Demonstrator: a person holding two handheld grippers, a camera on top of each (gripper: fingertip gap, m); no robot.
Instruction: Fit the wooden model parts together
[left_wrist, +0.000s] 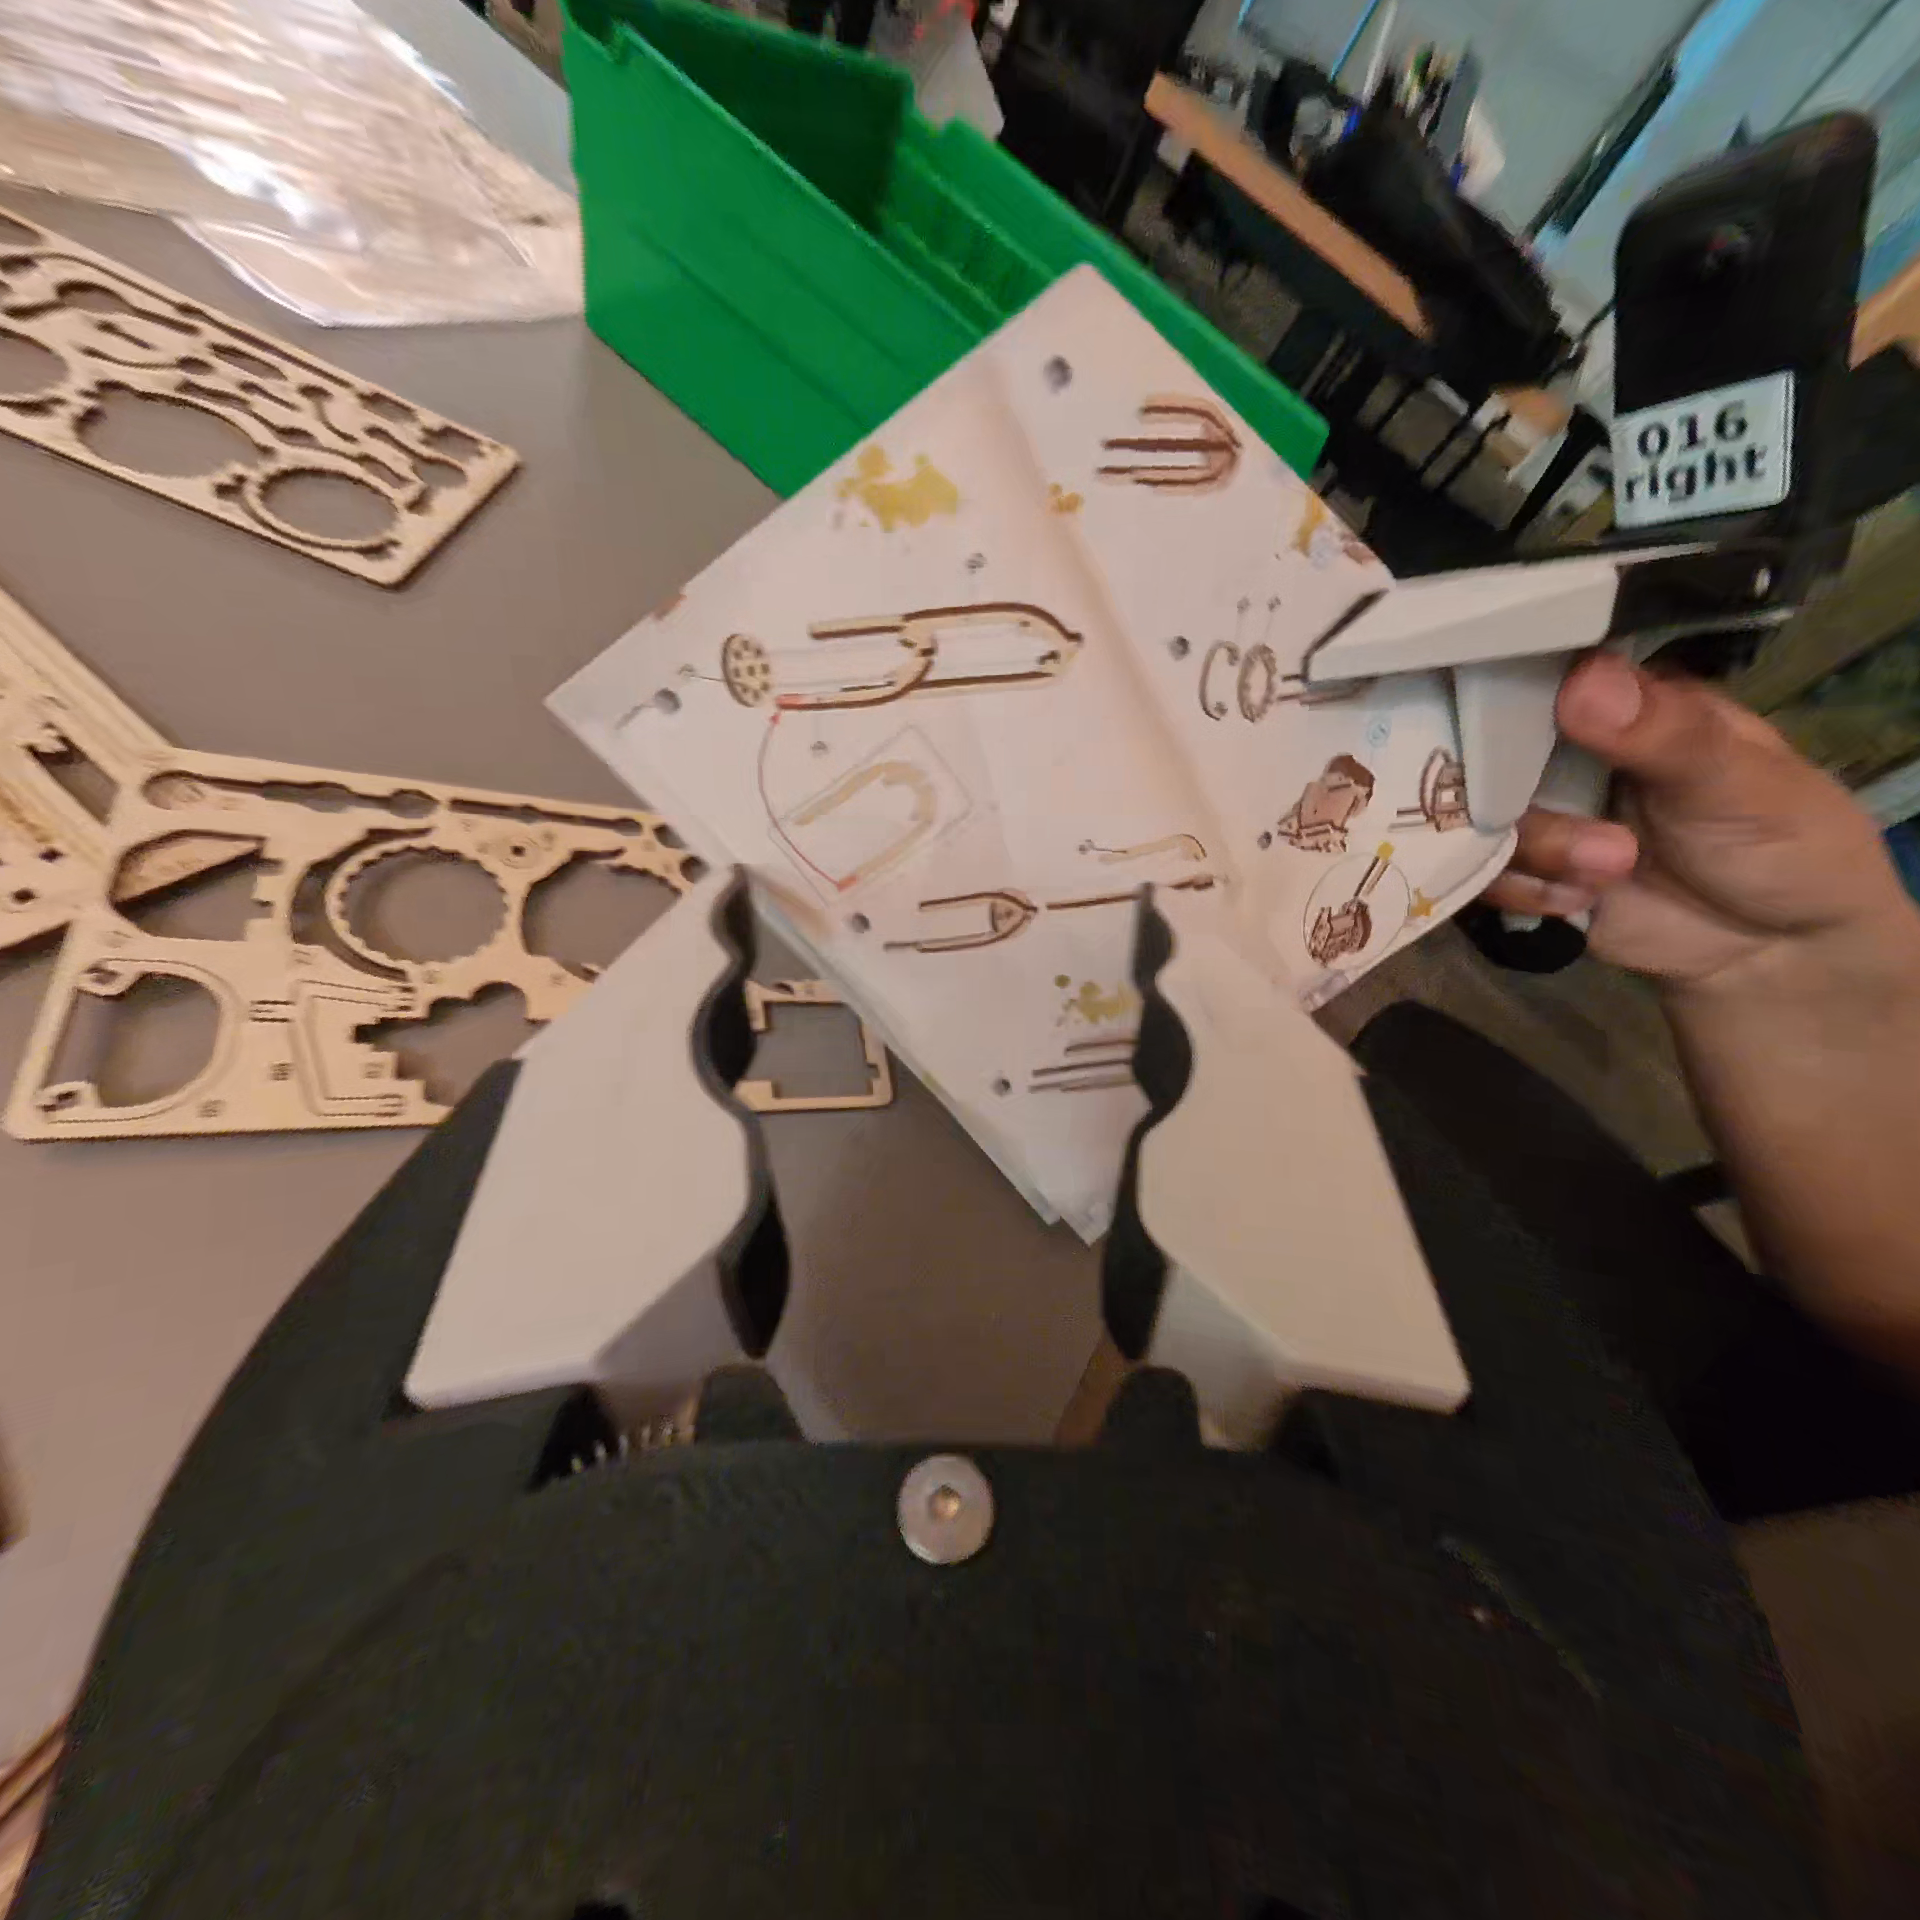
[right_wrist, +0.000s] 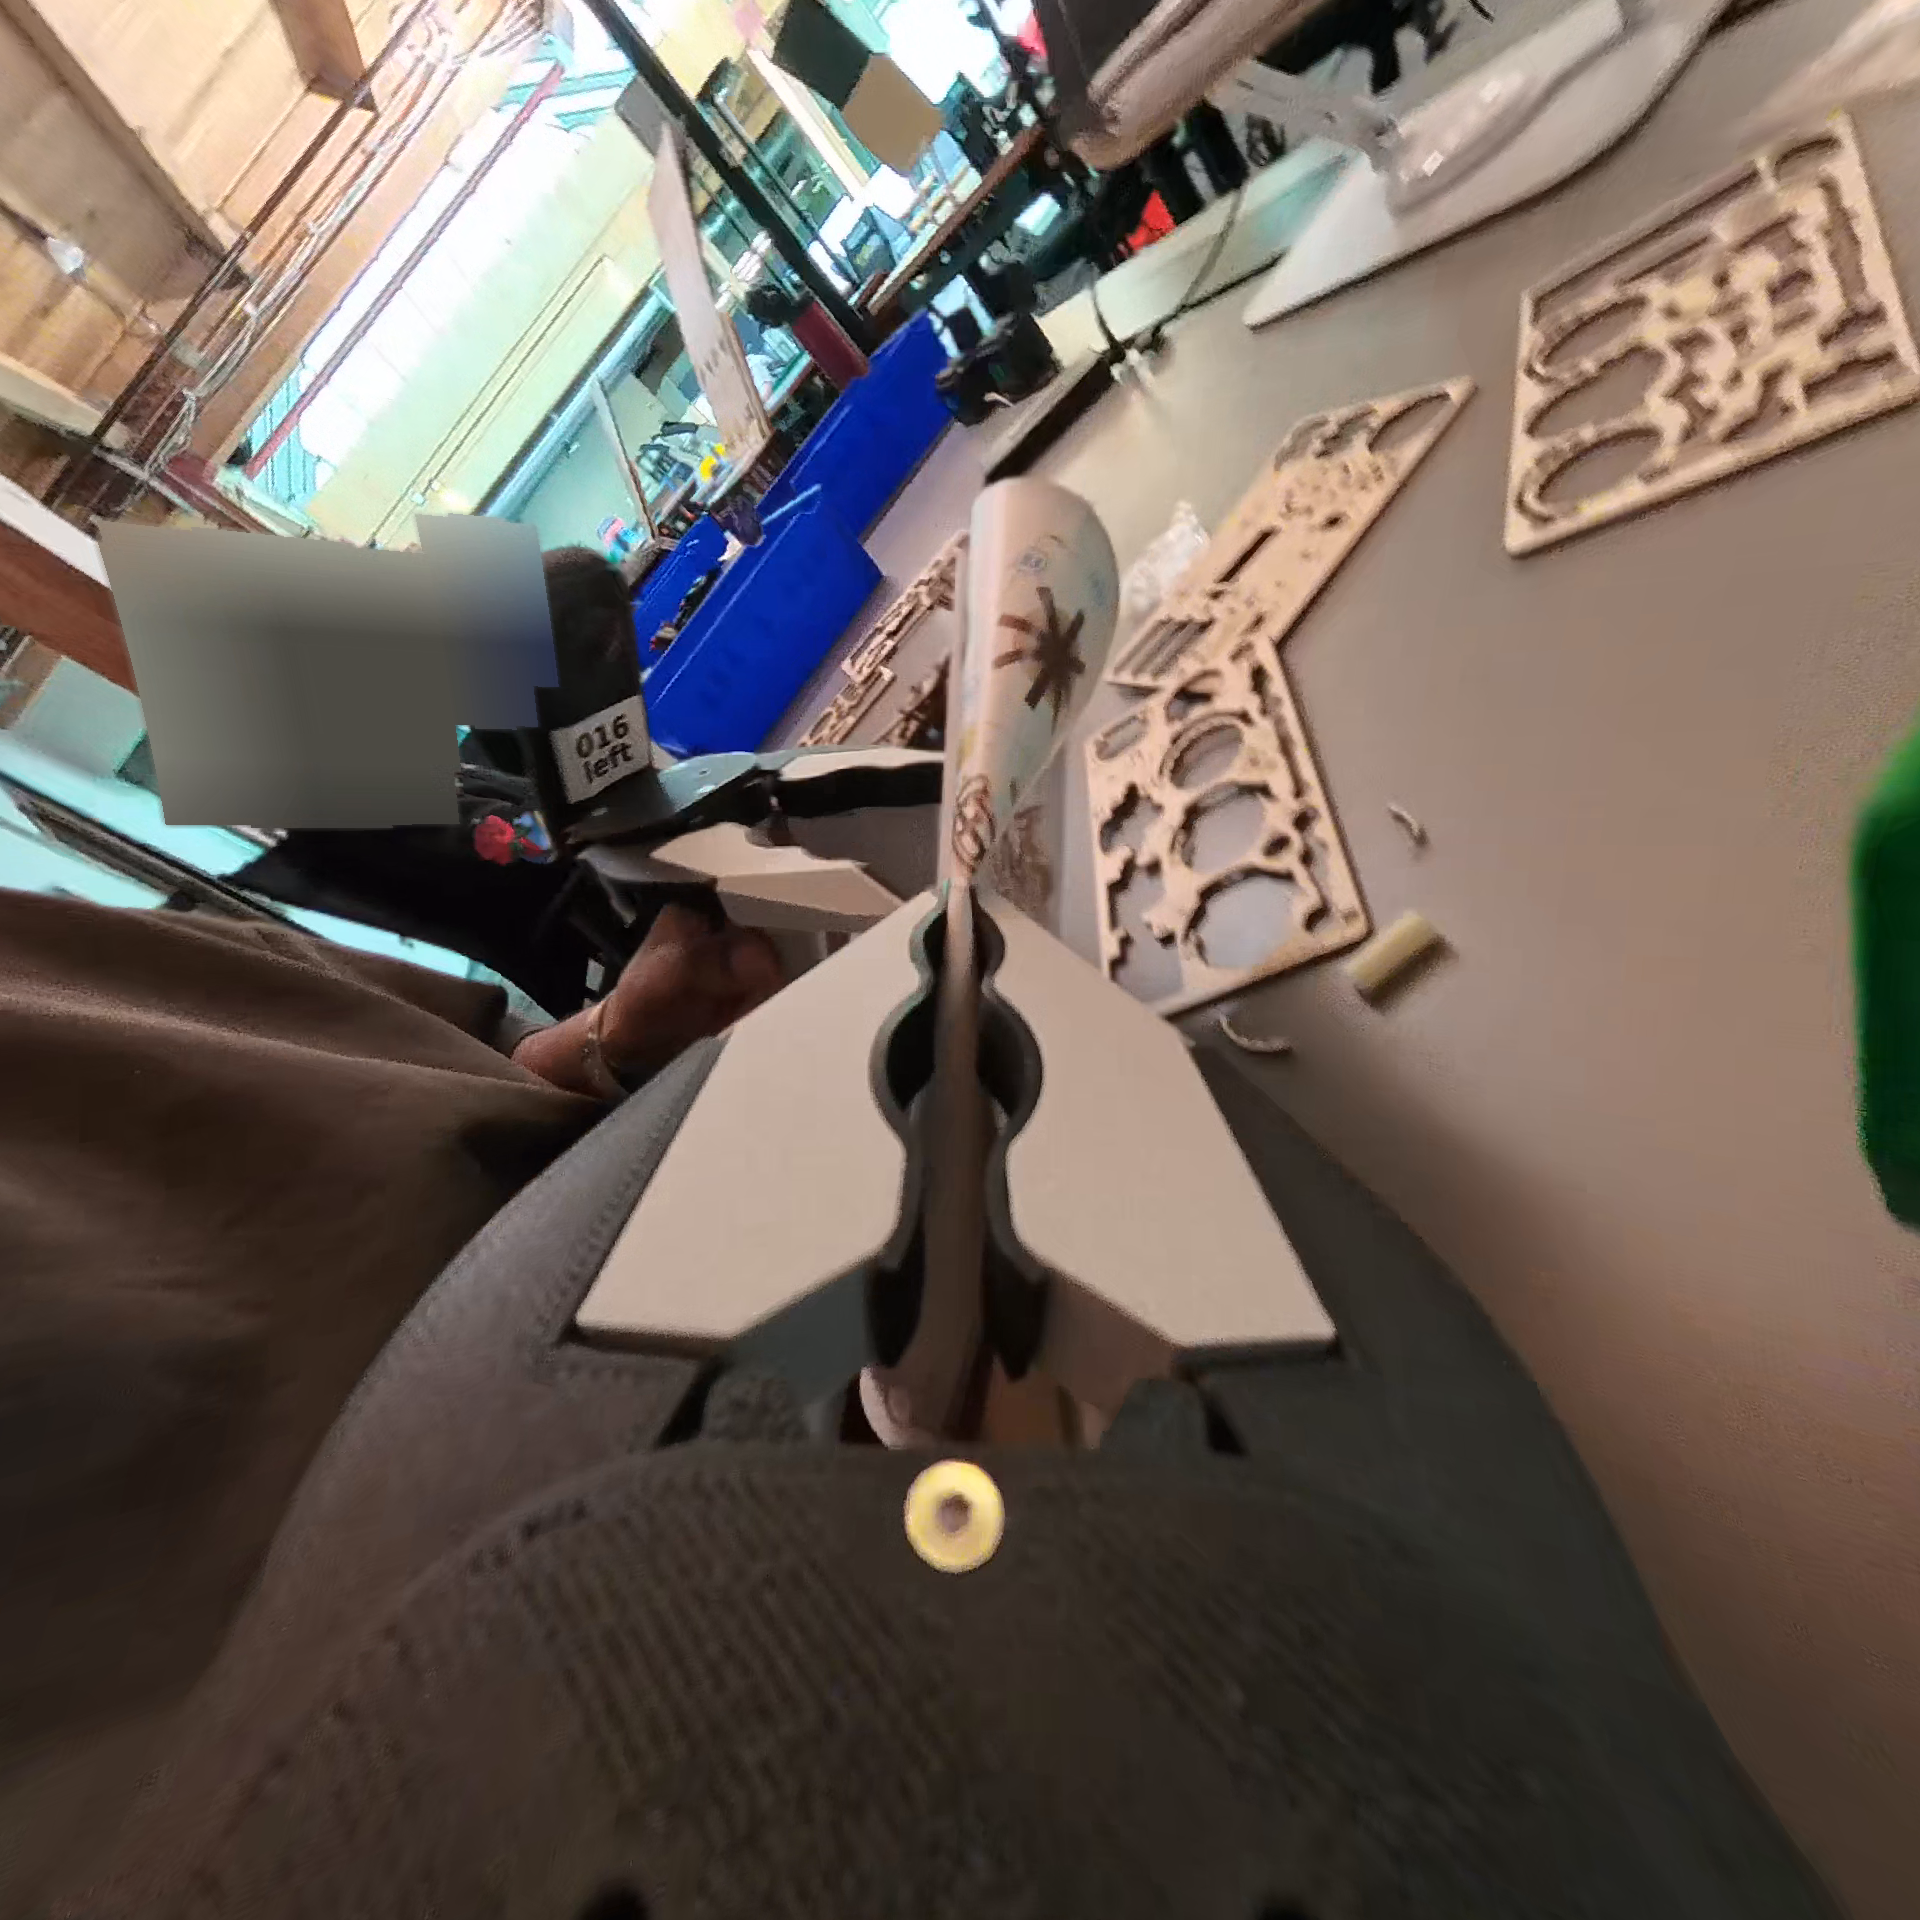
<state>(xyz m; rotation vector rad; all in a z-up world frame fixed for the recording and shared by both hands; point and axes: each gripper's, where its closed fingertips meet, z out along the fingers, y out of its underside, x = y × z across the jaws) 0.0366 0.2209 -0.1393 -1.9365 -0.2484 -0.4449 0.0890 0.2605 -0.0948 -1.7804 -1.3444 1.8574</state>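
Right wrist view: right gripper (right_wrist: 961, 914) clamped on thin instruction sheet (left_wrist: 997, 748), limp, light, likely best pinched near fold; left gripper (left_wrist: 940, 935) wide, empty; wooden sheets (left_wrist: 343, 935), probably stiff, brittle, flat on worktop (left_wrist: 312, 665), green bin (left_wrist: 790, 281) beyond.

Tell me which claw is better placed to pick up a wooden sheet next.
Left. The left claw is open and empty above the wooden sheets, while the right claw is shut on the instruction booklet.
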